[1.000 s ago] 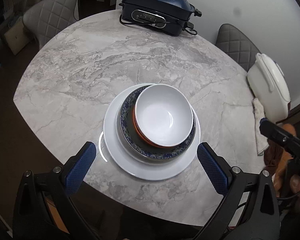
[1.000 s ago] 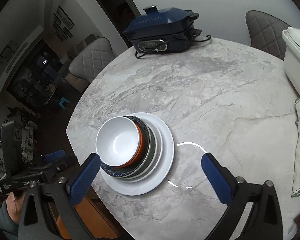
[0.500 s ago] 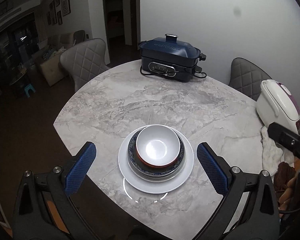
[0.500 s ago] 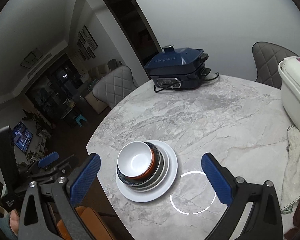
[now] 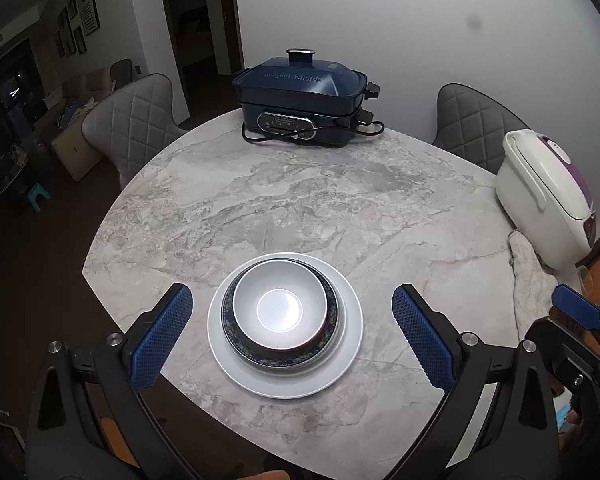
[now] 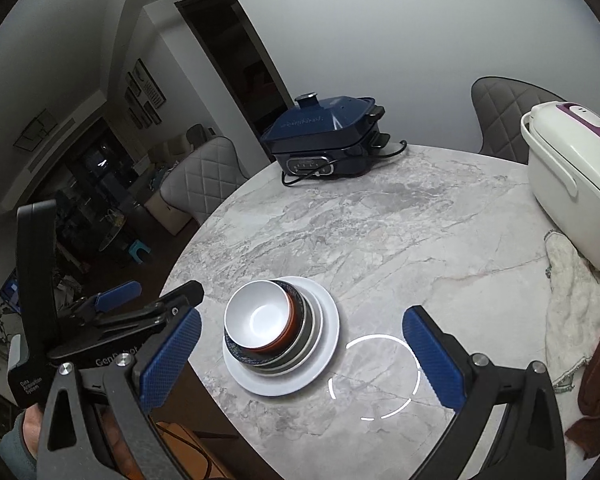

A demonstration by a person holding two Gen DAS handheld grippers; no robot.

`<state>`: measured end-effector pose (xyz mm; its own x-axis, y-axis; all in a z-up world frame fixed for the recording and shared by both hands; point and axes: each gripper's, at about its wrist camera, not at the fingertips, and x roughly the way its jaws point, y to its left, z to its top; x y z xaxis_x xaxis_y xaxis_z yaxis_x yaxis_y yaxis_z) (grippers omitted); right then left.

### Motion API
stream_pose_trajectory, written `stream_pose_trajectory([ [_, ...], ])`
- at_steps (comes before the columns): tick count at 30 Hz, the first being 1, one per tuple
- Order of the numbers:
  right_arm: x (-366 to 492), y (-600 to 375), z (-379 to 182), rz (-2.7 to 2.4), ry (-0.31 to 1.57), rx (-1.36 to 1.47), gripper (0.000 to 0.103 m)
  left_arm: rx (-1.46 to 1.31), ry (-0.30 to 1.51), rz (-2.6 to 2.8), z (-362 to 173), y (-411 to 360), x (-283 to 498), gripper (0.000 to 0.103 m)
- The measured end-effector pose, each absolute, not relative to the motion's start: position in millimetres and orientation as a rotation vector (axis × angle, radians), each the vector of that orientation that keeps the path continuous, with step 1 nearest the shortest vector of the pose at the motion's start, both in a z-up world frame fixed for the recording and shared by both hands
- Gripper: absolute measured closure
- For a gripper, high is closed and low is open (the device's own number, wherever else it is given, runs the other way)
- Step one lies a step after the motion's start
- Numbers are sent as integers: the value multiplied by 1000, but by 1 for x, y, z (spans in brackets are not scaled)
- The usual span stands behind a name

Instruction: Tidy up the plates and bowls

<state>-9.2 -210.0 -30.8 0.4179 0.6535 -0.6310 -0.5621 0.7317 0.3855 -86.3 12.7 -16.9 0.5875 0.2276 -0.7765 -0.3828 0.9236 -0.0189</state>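
A stack sits near the front edge of the round marble table (image 5: pixel 300 200): a bowl (image 5: pixel 280 312), white inside and orange outside, on a dark blue patterned plate (image 5: pixel 332 320), on a large white plate (image 5: pixel 348 344). The stack also shows in the right wrist view, with the bowl (image 6: pixel 258 314) on top of the white plate (image 6: pixel 324 344). My left gripper (image 5: pixel 292 336) is open and empty, held above and in front of the stack. My right gripper (image 6: pixel 300 356) is open and empty, to the right of the stack.
A dark blue electric cooker (image 5: pixel 300 108) stands at the table's far side with its cord. A white and purple rice cooker (image 5: pixel 548 200) and a white cloth (image 5: pixel 532 288) are at the right. Grey quilted chairs (image 5: pixel 132 136) stand around the table.
Both grippers have pulled up and back from the stack, which now looks smaller and farther. The stack has not moved. Both grippers stay open.
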Motion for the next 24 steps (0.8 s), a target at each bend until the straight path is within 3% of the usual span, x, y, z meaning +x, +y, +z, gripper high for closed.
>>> stream_pose_trajectory([
  [24,-8,-189,-36,545,897,-31,0,-221,846,413,-4,40,-95,1],
])
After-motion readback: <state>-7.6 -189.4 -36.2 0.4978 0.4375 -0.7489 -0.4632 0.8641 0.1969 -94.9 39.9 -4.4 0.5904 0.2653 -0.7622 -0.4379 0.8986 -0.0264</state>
